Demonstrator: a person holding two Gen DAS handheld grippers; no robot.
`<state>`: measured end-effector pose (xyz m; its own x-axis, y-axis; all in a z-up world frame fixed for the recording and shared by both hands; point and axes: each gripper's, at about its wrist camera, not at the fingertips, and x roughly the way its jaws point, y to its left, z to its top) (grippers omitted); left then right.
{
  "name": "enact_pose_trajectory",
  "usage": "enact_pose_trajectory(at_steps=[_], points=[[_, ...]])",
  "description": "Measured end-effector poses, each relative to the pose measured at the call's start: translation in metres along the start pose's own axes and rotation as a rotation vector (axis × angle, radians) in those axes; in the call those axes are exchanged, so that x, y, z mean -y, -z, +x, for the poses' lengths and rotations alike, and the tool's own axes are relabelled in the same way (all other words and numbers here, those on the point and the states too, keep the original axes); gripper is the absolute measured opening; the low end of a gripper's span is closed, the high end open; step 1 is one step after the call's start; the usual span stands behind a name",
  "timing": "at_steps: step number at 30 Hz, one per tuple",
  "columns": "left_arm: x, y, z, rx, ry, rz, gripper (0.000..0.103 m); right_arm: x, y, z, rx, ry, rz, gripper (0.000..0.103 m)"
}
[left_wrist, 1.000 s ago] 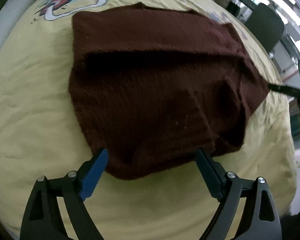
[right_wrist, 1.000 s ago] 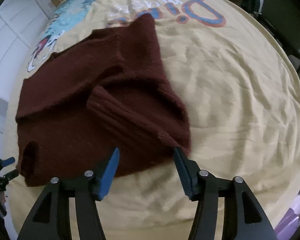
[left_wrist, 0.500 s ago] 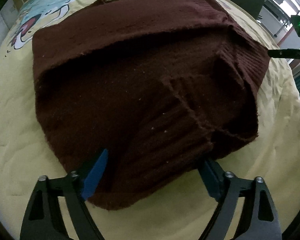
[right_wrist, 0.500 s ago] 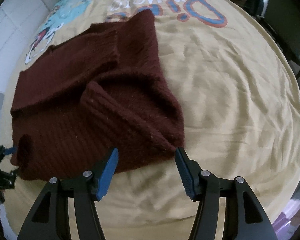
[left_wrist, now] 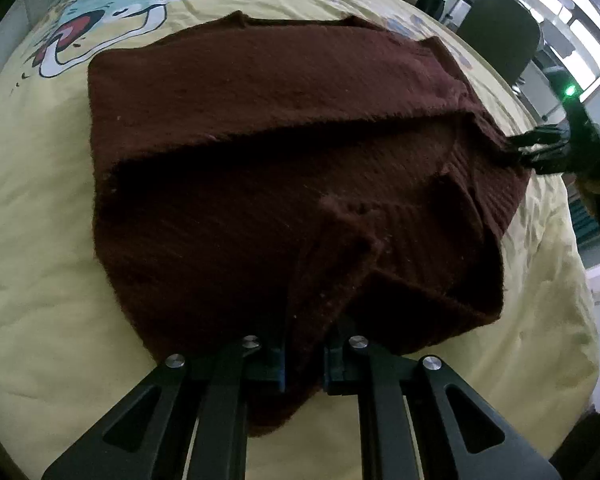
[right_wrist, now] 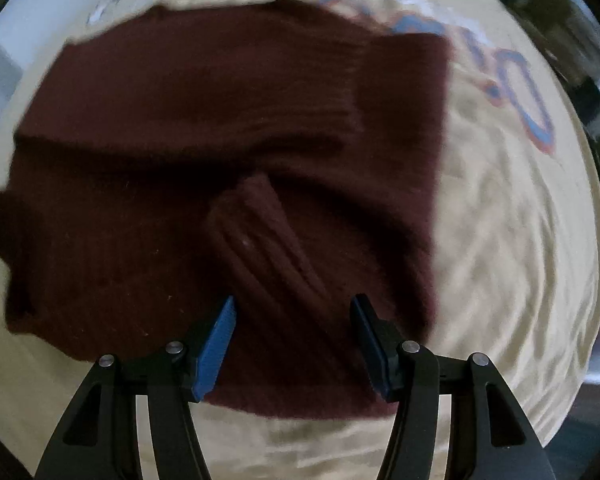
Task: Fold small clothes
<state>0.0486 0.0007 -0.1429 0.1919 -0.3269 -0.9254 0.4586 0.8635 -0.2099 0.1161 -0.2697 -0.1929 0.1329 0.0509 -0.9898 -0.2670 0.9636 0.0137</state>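
so the left gripper has just been closing and now it's clamped right on the near edge of the sweater, a fold of knit bunched up between the jaws. a second ago those jaws sat wide on either side of that hem with nothing pinched, so this is the grab finally landing. the right gripper has slid in over its own end of the sweater; before, its jaws were only at the edge, now there's dark knit and a ribbed cuff under the gap. it's about half open and not pressing on anything yet. its view is blurry, so it looks mid-move.

my read: one corner secured, the other about to be, then a lift-and-fold away from the person. if the right side doesn't bite the same layer count the fold will probably go crooked.

the sweater lies flat-ish on the yellow sheet, partly folded already, a sleeve doubled across the body. in the left view its long axis runs left to right across the frame, with the near hem toward the left gripper and the far edge up by the cartoon print. its right end is at the right gripper there. beyond that, a dark chair and windows.
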Motion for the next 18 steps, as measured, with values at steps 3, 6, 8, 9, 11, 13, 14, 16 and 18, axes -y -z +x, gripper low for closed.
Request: enact_pose_trajectory(at_steps=[3, 6, 8, 9, 11, 13, 14, 16, 18], points=[[-0.001, -0.002, -0.003, 0.018, 0.006, -0.011, 0.009, -0.007, -0.006, 0.017, -0.056, 0.026, -0.037, 0.06], [-0.003, -0.003, -0.012, 0.049, 0.009, -0.01, 0.008, -0.008, -0.006, 0.017, -0.036, -0.028, -0.035, 0.019], [-0.004, -0.005, -0.018, 0.067, 0.007, -0.011, 0.008, -0.007, -0.003, 0.01, -0.004, -0.039, -0.028, 0.016], [-0.006, -0.006, -0.023, 0.078, 0.007, -0.013, 0.008, -0.007, -0.001, 0.007, 0.012, -0.039, -0.025, 0.016], [-0.011, -0.008, -0.033, 0.106, 0.007, -0.024, 0.008, -0.003, 0.003, -0.005, 0.059, -0.046, 0.0, 0.015], [-0.014, -0.013, -0.045, 0.141, 0.007, -0.039, 0.008, 0.004, 0.005, -0.021, 0.114, -0.049, 0.032, 0.015], [-0.017, -0.016, -0.051, 0.156, 0.008, -0.046, 0.008, 0.011, 0.006, -0.034, 0.155, -0.05, 0.061, 0.015], [-0.022, -0.021, -0.063, 0.185, 0.0, -0.054, 0.008, 0.025, 0.006, -0.053, 0.213, -0.059, 0.11, 0.015], [-0.028, -0.031, -0.072, 0.211, -0.003, -0.07, 0.008, 0.038, -0.004, -0.073, 0.274, -0.075, 0.15, 0.015]])
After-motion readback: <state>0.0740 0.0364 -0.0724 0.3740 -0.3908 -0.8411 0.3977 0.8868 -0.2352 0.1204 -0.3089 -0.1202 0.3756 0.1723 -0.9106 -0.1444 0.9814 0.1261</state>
